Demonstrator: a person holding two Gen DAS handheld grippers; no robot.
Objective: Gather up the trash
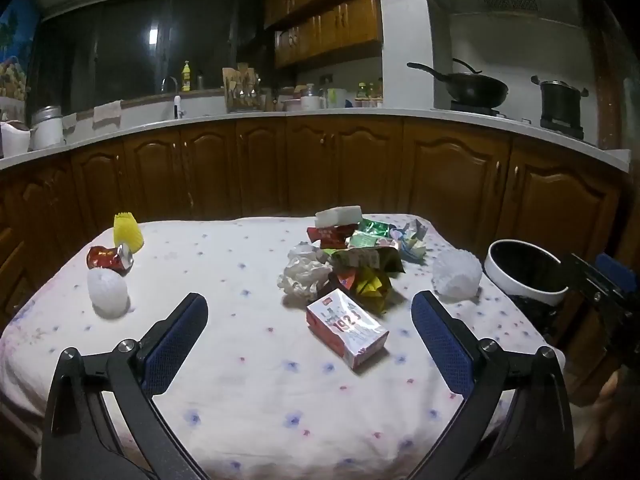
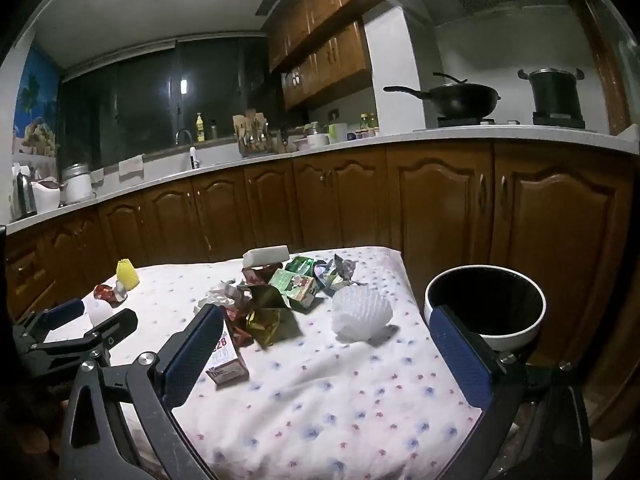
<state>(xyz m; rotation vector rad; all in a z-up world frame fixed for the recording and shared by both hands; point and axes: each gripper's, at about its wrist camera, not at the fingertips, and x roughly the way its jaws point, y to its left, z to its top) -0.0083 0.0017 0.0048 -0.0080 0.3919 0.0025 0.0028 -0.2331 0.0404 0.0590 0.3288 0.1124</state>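
A table (image 1: 248,360) in a white flowered cloth fills the lower part of both views, in a dim kitchen with brown cabinets (image 1: 340,164) behind it. The landmark is the trash pile (image 1: 360,252) of crumpled wrappers and paper toward the table's far edge. Just in front of the pile lies a red and white carton (image 1: 346,330). To the pile's right sits a white foam net (image 1: 458,276), close to the table's right edge. Beyond that edge, lower than the tabletop, stands a white bin (image 2: 486,306) with a dark inside. Well left of the pile, near the far left corner, sit a yellow foam cup (image 1: 128,232), a crushed red can (image 1: 110,258) and a second foam net (image 1: 108,294). Bare cloth stretches from the carton to the table's near edge. The left gripper (image 1: 308,344) hovers over that near stretch, level, jaws wide and holding nothing. The right gripper (image 2: 328,352) hangs over the near right corner, jaws wide and empty, its right finger in front of the bin.
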